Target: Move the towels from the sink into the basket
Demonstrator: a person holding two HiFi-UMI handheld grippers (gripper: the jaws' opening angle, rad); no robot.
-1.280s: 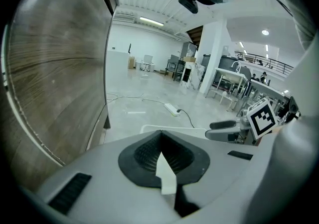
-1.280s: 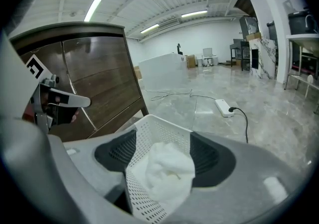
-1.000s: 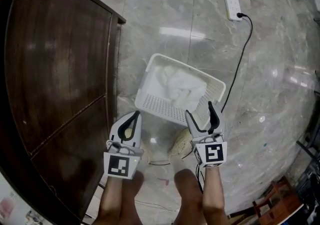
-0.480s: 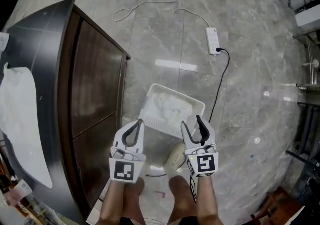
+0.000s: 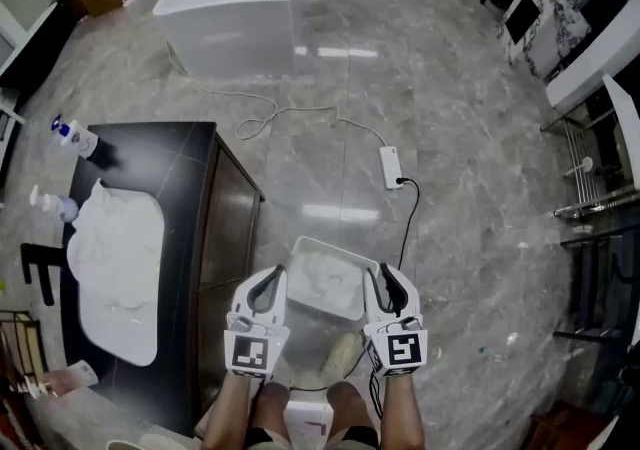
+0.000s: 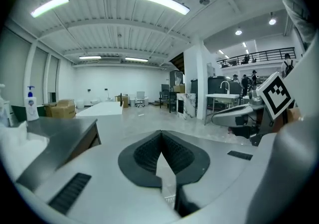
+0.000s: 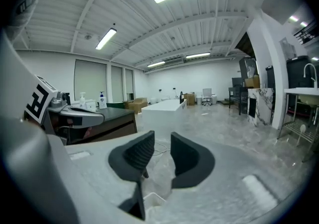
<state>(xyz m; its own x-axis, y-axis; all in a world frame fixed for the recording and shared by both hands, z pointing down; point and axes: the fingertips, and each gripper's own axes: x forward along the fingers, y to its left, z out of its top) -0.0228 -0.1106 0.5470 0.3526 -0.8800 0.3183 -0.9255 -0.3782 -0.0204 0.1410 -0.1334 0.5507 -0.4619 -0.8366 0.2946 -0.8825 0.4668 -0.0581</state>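
Reach for the towel [image 5: 110,233] in the sink [image 5: 122,338], first spreading the left gripper [image 5: 272,276], pressed together empty, and the right gripper [image 5: 386,276], just narrowed to an empty slit.

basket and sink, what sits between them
In the head view, the dark countertop and the wooden cabinet front lie between the sink and the basket, then a narrow strip of bare floor.

The left claw [image 5: 270,275] and right claw [image 5: 386,275] have risen well above the basket [image 5: 335,248]. The right claw's jaws have just been closing on nothing. The bench [image 5: 190,168] top has come into view, its sink [image 5: 122,356] apparently holding a white towel [image 5: 112,233].
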